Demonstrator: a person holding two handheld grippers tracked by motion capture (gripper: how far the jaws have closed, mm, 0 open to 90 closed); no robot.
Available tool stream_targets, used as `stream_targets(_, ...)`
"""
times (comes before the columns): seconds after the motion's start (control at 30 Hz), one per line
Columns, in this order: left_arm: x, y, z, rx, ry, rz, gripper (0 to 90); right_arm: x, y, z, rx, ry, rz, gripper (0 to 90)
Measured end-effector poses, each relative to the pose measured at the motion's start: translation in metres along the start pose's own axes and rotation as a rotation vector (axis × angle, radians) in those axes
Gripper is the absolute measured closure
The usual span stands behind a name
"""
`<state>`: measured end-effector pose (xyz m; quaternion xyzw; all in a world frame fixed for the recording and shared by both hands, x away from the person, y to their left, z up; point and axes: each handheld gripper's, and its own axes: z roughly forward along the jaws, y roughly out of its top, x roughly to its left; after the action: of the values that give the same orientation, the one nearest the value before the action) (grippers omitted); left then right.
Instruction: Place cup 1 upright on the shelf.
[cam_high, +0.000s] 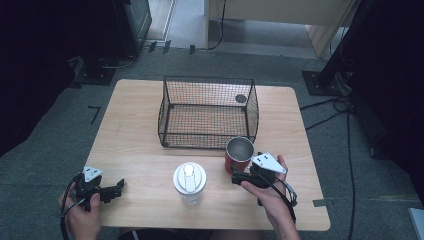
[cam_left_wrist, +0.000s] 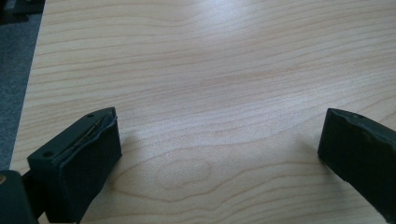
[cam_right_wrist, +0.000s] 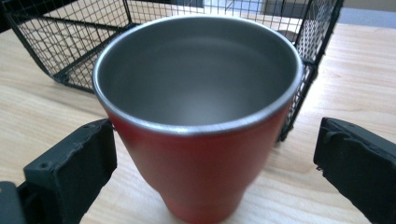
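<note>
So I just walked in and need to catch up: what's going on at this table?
A person holds a two-jaw gripper in each hand at a wooden table. The right gripper is at a red cup standing upright just in front of a black wire basket; its jaws are open either side of the cup, not pressing it. The left gripper rests open over bare table. A clear bottle with a white lid stands between the two.

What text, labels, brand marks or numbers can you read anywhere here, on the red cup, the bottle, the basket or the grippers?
None can be read.
Red cup: plain red wall and bare steel inside, no print visible.
Bottle: white lid, no lettering made out from the high view.
Wire basket: bare mesh, no tag.
Right gripper and left gripper: plain black jaws, no markings.
</note>
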<state>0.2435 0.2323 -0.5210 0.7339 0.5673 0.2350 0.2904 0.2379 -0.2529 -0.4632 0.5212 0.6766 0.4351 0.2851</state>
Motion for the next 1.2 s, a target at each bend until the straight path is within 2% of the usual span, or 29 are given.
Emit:
stream_targets(0.17,0.0,0.0,0.0,0.0,0.0,0.0,0.0,0.007,0.004,0.009,-0.005,-0.005,-0.01,0.0)
stream_targets(0.43,0.0,0.0,0.0,0.0,0.0,0.0,0.0,0.01,0.008,0.018,-0.006,-0.031,-0.008,0.7)
stream_targets(0.6,0.0,0.0,0.0,0.0,0.0,0.001,0.0,0.013,0.008,0.021,-0.014,-0.043,-0.015,6.8)
stream_targets(0.67,0.0,0.0,0.0,0.0,0.0,0.001,0.0,0.013,0.008,0.021,-0.011,-0.04,-0.008,6.8)
stream_targets(0.93,0.0,0.0,0.0,0.0,0.0,0.0,0.0,0.013,0.008,0.017,-0.009,-0.048,-0.032,7.5)
stream_targets(1.1,0.0,0.0,0.0,0.0,0.0,0.0,0.0,0.015,0.011,0.012,-0.019,-0.028,-0.039,7.6)
stream_targets(1.2,0.0,0.0,0.0,0.0,0.0,0.0,0.0,0.018,0.019,0.006,-0.048,-0.013,-0.05,7.6)
